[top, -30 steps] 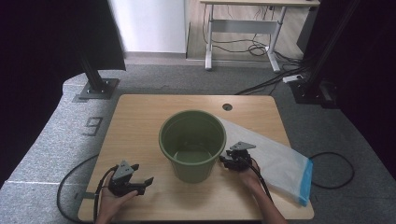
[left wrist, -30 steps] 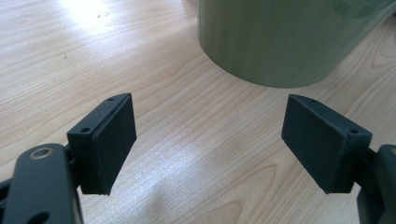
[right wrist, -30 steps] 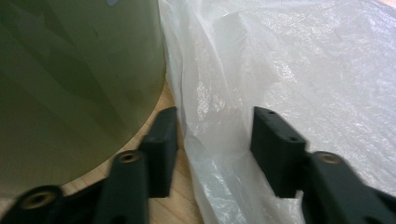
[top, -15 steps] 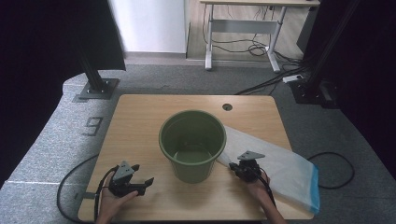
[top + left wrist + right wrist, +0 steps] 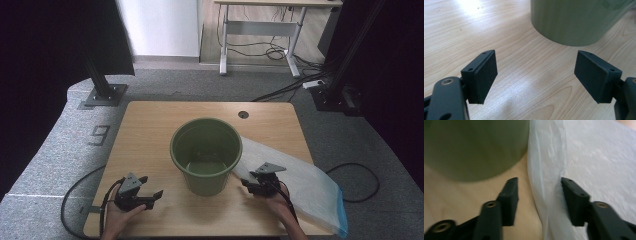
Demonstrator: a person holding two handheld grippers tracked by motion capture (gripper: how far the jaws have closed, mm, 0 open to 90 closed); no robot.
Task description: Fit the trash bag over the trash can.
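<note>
The right gripper (image 5: pixel 252 184) is seen at the near right of the table, its jaws standing part open after having just been opening; in the right gripper view the edge of the thin, translucent white plastic bag with a blue end (image 5: pixel 564 152) lies between the two black pads, but it is not pressed by them, so nothing is judged to be held. The left gripper (image 5: pixel 148 192) is kept low at the near left corner, its jaws spread wide over bare wood with nothing between them, as the left gripper view (image 5: pixel 536 75) shows.

Beyond the tongs, the bag (image 5: pixel 305 187) is laid flat on the right part of the light wooden table (image 5: pixel 150 130), its near edge lying just beside, perhaps touching, the base of the round dark green plastic bucket (image 5: pixel 206 156), and its blue end hanging past the table's right front corner. The bucket stands upright in the middle of the table and its inside appears bare.

The work in hand is judged to be fitting the bag into the bucket as a liner. It is judged to be at an early stage: the bag is not yet opened, lifted or placed in the bucket. A firm pinch of its edge, the spreading of its mouth and its seating over the rim all remain to be done.
</note>
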